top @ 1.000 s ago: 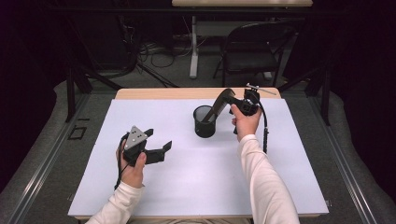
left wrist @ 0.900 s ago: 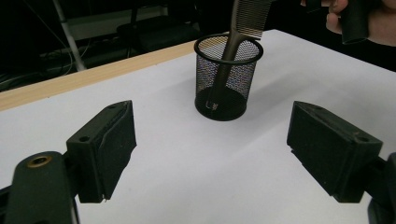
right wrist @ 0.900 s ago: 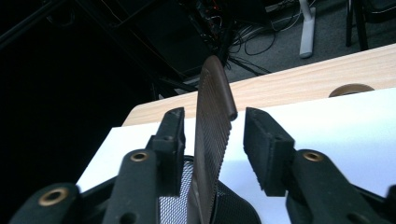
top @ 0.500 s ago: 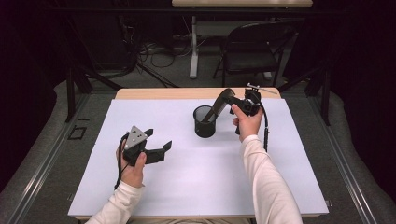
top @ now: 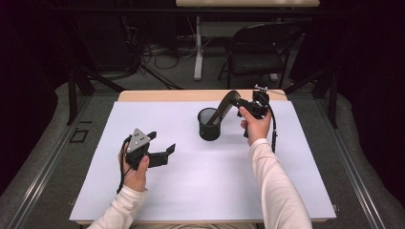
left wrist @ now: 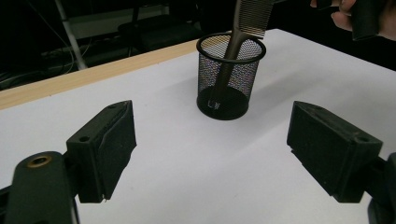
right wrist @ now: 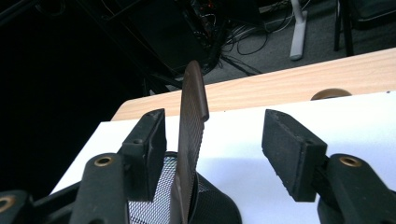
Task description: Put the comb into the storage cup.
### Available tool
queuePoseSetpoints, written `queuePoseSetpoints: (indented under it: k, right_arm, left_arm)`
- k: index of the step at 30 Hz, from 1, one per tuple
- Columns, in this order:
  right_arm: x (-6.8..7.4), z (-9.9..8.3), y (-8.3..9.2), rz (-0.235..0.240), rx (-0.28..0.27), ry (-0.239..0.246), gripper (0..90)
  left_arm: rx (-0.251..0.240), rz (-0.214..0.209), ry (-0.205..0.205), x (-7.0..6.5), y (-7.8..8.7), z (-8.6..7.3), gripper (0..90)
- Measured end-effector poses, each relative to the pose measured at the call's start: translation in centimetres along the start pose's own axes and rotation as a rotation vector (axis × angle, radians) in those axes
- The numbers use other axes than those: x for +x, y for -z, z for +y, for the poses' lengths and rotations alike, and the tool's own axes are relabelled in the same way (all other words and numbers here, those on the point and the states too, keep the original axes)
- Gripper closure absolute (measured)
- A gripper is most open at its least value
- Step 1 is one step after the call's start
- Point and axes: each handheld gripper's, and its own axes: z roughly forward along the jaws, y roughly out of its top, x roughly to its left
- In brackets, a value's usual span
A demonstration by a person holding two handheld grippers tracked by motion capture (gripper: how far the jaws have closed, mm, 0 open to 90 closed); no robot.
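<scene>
In the right gripper view, the right gripper [right wrist: 212, 149] stands with its two black fingers [right wrist: 292, 151] apart, having just been opening. A brown comb [right wrist: 190, 135] rises between them, close beside the left finger and clear of the right one. Its lower end goes down into a black mesh cup [right wrist: 210, 207] on the white surface [right wrist: 355, 121]. Beyond lie a wooden edge and a dark floor with cables.

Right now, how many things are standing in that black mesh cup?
1: a brown plastic comb leans handle-down inside the black wire-mesh cup at the far middle of the white table. The mesh shows nothing else inside, though its floor is dim.
</scene>
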Motion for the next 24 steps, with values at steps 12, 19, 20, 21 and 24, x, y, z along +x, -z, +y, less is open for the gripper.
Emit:
queuePoseSetpoints:
  k: [12,19,20,21,24]
  right_arm:
    - [0.07,-0.12,-0.01,-0.009,0.025,0.014,32.5]
    - [0.19,-0.16,0.06,-0.014,0.040,0.030,28.4]
    - [0.24,-0.18,0.11,-0.016,0.045,0.034,27.0]
    - [0.27,-0.19,0.11,-0.015,0.048,0.040,25.2]
    - [0.40,-0.20,0.26,-0.016,0.057,0.055,23.7]
  left_arm:
    - [-0.001,0.001,0.000,0.01,0.02,0.02,15.9]
    - [-0.001,0.002,0.003,0.09,0.03,0.01,15.9]
    - [-0.003,0.001,0.003,0.09,0.02,0.01,15.8]
    - [-0.003,0.001,0.003,0.10,0.03,0.01,15.9]
    - [-0.004,0.002,0.004,0.10,0.04,0.01,15.9]
